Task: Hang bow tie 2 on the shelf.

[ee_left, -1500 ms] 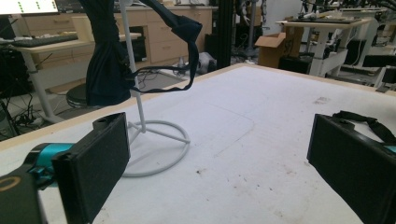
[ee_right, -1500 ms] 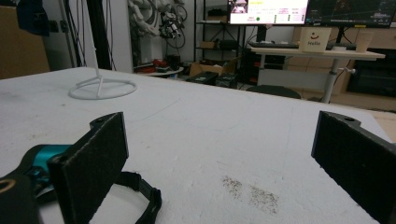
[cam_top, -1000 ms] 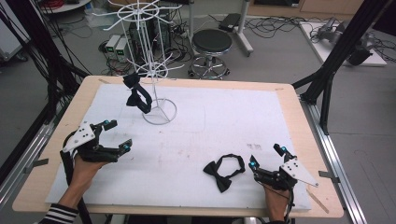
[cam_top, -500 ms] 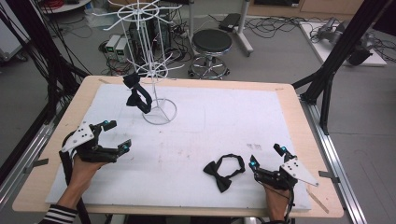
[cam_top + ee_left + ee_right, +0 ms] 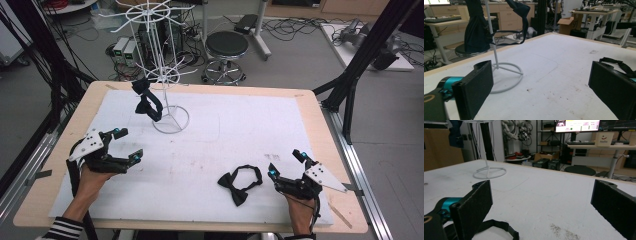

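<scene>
A black bow tie (image 5: pixel 240 182) lies on the white table cover (image 5: pixel 240 130), which is edged in pale wood. The wire stand (image 5: pixel 167 75) is white; its hanging bow tie (image 5: pixel 147 102) looks black, perhaps dark navy. One sleeve (image 5: pixel 62 229) is black-and-white striped.

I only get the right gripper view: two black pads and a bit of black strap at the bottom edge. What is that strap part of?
Observer: It belongs to a bow tie lying flat on the white table cover, just to the left of the right tongs, which are open and not touching it.
Visitor: Is it the only one?
Observer: No. A second bow tie hangs from the white wire rack at the far left of the table.
Visitor: And the other hand?
Observer: The left tongs are open and empty, low over the cover in front of the rack.
</scene>
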`<state>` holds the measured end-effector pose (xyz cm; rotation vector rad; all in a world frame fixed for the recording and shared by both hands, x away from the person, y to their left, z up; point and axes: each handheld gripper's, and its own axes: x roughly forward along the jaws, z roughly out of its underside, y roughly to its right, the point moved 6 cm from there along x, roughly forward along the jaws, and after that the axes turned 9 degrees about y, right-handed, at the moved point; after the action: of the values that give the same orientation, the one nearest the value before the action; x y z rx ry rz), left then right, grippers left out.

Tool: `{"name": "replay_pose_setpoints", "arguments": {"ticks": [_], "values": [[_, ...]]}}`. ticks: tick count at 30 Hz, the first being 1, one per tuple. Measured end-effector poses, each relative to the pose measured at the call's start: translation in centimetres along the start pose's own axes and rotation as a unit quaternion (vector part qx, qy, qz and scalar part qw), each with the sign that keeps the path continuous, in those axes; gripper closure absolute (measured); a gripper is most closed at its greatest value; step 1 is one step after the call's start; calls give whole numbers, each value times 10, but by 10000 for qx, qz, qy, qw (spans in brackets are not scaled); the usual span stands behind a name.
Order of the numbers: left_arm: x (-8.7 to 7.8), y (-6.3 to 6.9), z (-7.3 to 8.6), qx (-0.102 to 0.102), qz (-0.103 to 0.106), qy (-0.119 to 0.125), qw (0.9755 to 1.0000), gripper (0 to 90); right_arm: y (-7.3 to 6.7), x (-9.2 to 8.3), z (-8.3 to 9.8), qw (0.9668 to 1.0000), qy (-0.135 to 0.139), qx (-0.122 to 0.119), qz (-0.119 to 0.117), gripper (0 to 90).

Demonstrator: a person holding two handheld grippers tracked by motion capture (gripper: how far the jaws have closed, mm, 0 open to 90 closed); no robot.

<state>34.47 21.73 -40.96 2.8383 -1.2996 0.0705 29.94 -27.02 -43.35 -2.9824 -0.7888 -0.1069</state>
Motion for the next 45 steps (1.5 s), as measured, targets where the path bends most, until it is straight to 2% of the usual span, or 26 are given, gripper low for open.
{"name": "replay_pose_setpoints", "arguments": {"ticks": [3, 5, 8, 14, 21, 22, 28, 39, 45], "values": [[1, 1, 0, 19, 32, -30, 10000, 64, -2, 0, -7, 9999, -44, -41, -114, 30], [1, 1, 0, 33, 59, -56, 10000, 64, -5, 1, -11, 9996, -90, 23, -249, 30], [2, 2, 0, 44, 75, -72, 9999, 64, -9, 2, -14, 9983, -315, 69, -494, 30], [5, 3, 0, 81, 102, -91, 9999, 64, -18, 6, -19, 9910, -787, -14, -1085, 30], [7, 4, -1, 106, 114, -124, 9998, 64, -28, 13, -23, 9780, -1225, -329, -1657, 30], [8, 4, -1, 123, 132, -135, 9997, 64, -30, 14, -23, 9753, -1305, -346, -1748, 30], [9, 5, -1, 105, 146, -142, 9997, 64, -32, 19, -23, 9630, -1654, -465, -2075, 30], [11, 7, 0, 90, 206, -153, 9996, 63, -47, 27, -23, 9372, -2215, -764, -2586, 32], [12, 8, -2, 101, 237, -136, 9996, 63, -56, 28, -20, 9217, -2482, -902, -2840, 54]]}}
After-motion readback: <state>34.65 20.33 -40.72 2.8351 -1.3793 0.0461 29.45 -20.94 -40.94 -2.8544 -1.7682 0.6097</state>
